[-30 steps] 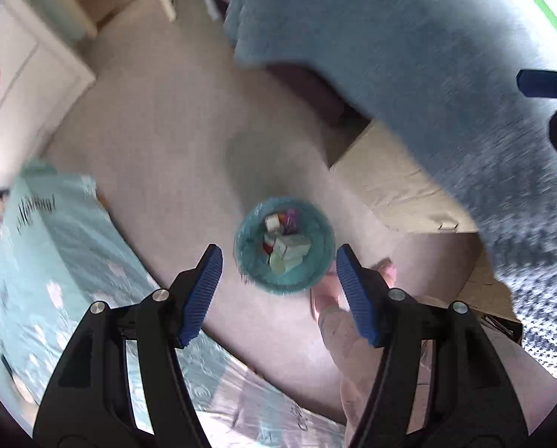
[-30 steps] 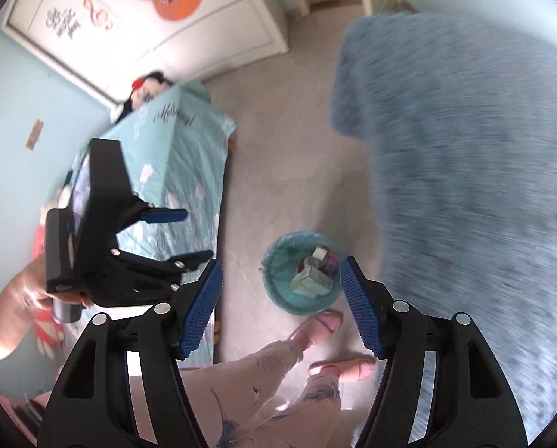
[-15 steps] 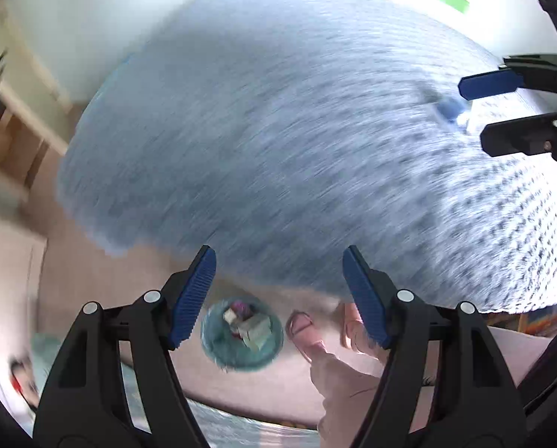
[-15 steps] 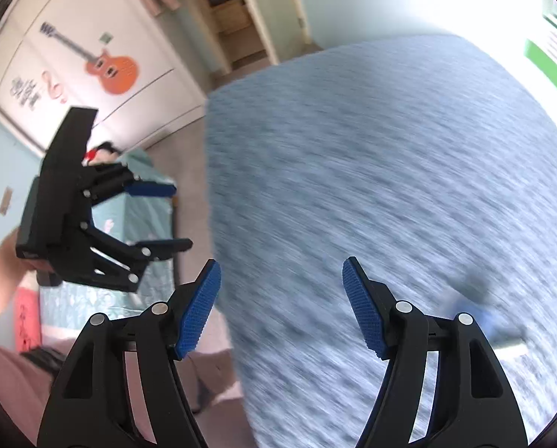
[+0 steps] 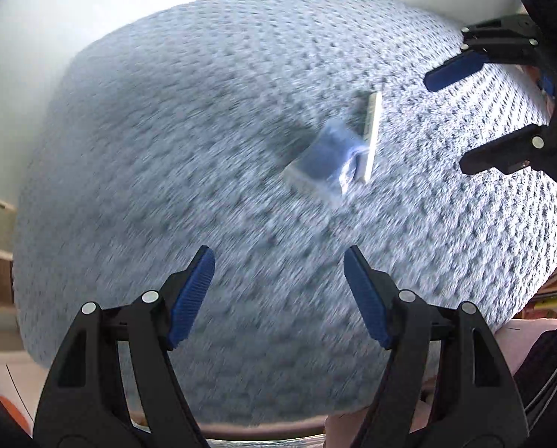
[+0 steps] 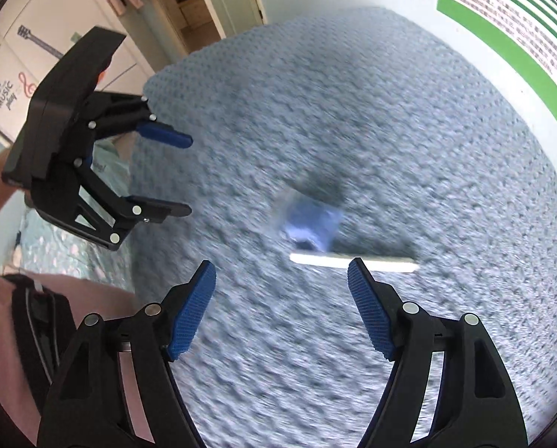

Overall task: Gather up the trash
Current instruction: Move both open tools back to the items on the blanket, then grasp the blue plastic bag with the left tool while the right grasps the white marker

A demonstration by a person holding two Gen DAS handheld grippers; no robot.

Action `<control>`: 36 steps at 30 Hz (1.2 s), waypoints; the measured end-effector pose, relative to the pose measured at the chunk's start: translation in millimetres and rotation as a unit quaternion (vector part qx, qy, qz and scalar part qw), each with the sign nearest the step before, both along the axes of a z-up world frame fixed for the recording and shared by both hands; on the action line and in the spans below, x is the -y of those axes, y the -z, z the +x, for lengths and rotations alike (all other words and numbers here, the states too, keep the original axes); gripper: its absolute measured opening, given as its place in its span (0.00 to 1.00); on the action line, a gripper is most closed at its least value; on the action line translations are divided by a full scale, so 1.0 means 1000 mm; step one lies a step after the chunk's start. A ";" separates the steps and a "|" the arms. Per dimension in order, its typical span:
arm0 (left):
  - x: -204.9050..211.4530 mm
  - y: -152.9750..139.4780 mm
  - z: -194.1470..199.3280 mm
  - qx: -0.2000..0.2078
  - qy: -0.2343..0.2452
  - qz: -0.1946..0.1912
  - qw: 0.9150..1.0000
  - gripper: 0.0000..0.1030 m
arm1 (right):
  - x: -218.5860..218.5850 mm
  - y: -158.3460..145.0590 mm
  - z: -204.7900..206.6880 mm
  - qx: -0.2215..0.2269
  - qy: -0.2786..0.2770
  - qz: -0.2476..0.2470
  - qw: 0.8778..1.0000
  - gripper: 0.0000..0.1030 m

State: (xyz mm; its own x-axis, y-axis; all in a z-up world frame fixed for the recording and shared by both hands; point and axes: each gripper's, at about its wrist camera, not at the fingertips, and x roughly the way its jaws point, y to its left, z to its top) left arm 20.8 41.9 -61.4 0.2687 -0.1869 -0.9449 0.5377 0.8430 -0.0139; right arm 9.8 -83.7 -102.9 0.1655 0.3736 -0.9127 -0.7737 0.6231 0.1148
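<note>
Bed (image 5: 211,119) with a blue knitted cover is filling both views. Lying on it near the middle are a blurred blue wrapper (image 5: 325,160) and, touching it, a flat white strip (image 5: 370,134). Left claw (image 5: 278,291) is hanging wide and empty, while right claw (image 6: 280,304) is opening, nothing between its jaws.

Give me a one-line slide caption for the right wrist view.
Right gripper, jaws opening and empty, above a blue wrapper and white strip on a grey-blue blanket.

bed: blue knit blanket (image 6: 409,119) | wall: pale, green-striped poster (image 6: 510,26) | wardrobe: white (image 6: 13,74)
</note>
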 end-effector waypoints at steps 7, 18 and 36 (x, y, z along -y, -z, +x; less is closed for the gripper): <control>0.038 0.018 0.031 -0.027 0.016 0.005 1.000 0.67 | 0.019 0.016 0.029 -0.018 -0.042 -0.001 0.999 0.71; 0.059 0.059 0.074 -0.086 -0.007 0.000 0.996 0.67 | 0.017 0.060 0.075 -0.045 -0.124 0.001 0.991 0.71; 0.083 0.048 0.085 -0.048 0.038 0.007 0.998 0.37 | 0.021 0.066 0.044 -0.012 -0.140 -0.043 0.989 0.13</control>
State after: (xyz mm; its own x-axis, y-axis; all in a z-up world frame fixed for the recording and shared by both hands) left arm 106.3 -40.7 -109.5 0.1628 -0.1892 -0.9683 0.5974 0.8000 -0.0558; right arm 53.5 -104.3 -169.3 0.0444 0.3219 -0.9457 -0.9147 0.3937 0.0910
